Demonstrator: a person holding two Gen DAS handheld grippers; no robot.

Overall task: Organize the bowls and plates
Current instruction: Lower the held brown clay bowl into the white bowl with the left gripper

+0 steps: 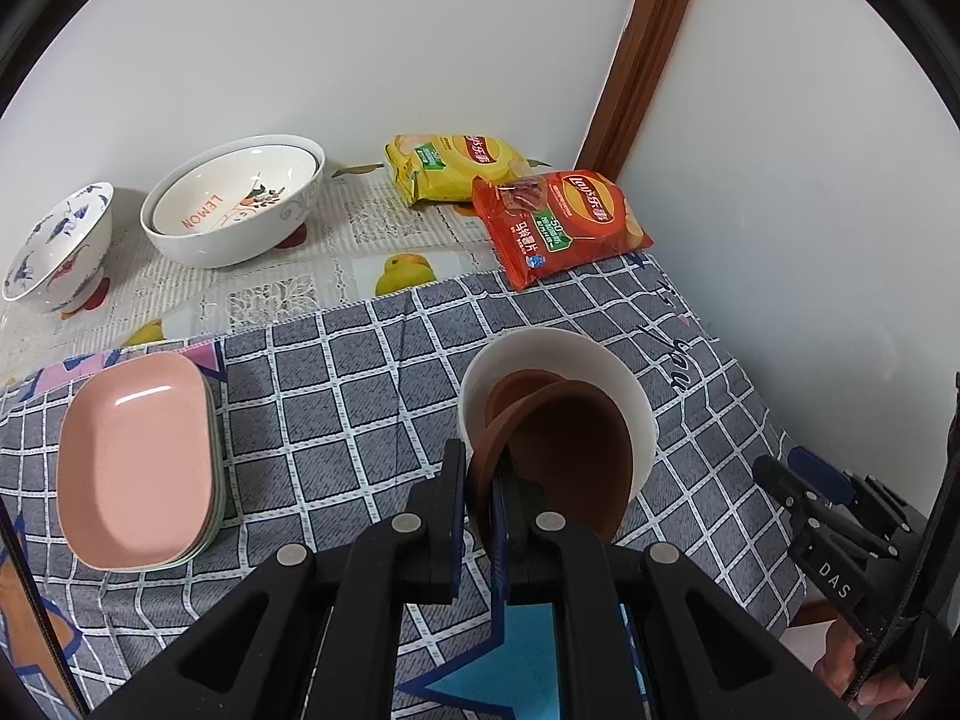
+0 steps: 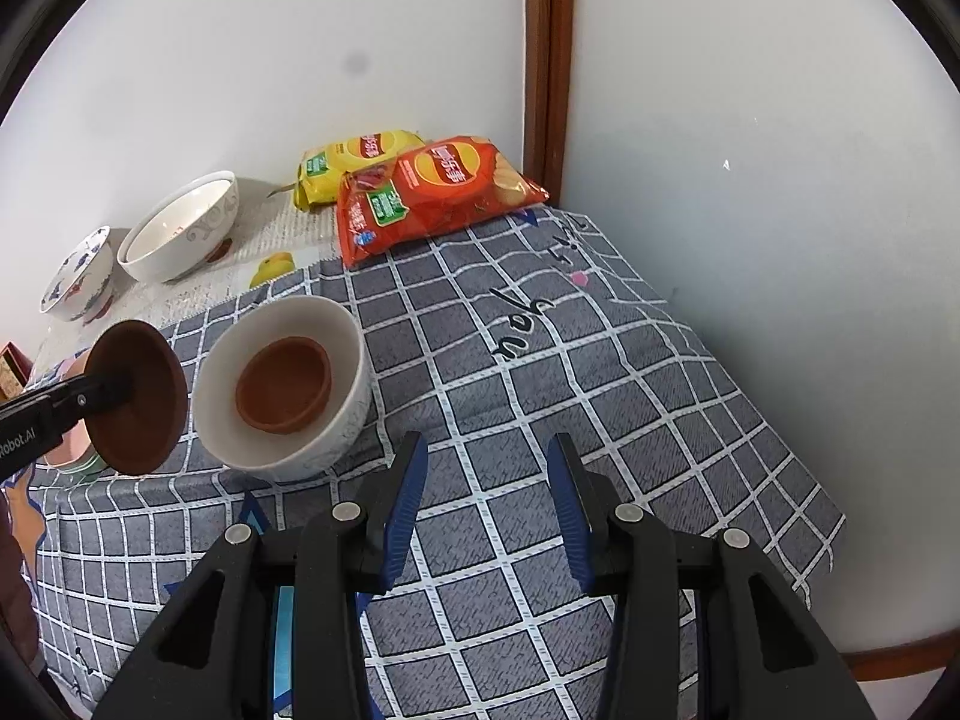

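So, going from the left, the blue-patterned bowl (image 1: 57, 246) stands alone on the table, and just beside it the lemon bowl (image 1: 234, 204) already has a smaller bowl nested inside. Nearer, the pink plate (image 1: 141, 465) tops a neat stack on the checked cloth (image 1: 336, 396), its long axis running roughly away from the camera. That part looks sorted.

In the middle, the left tool (image 1: 489, 489) is clamped on the rim of a brown bowl (image 2: 135, 399), gripping it narrow. The bowl is held tipped on its side, off the cloth, with its mouth facing the white bowl (image 2: 282, 384) just beside it. The white bowl leans too, its mouth turned toward the cameras, with a second brown bowl (image 2: 283, 387) sitting inside.

My guess is the held bowl is meant to nest into that one, which would finish this stack; the patterned bowl would be left over.

To the right, the right tool (image 2: 487, 495) hangs empty with its jaws wide over bare cloth. Two crisp bags (image 2: 420, 192) lie at the back by the wall
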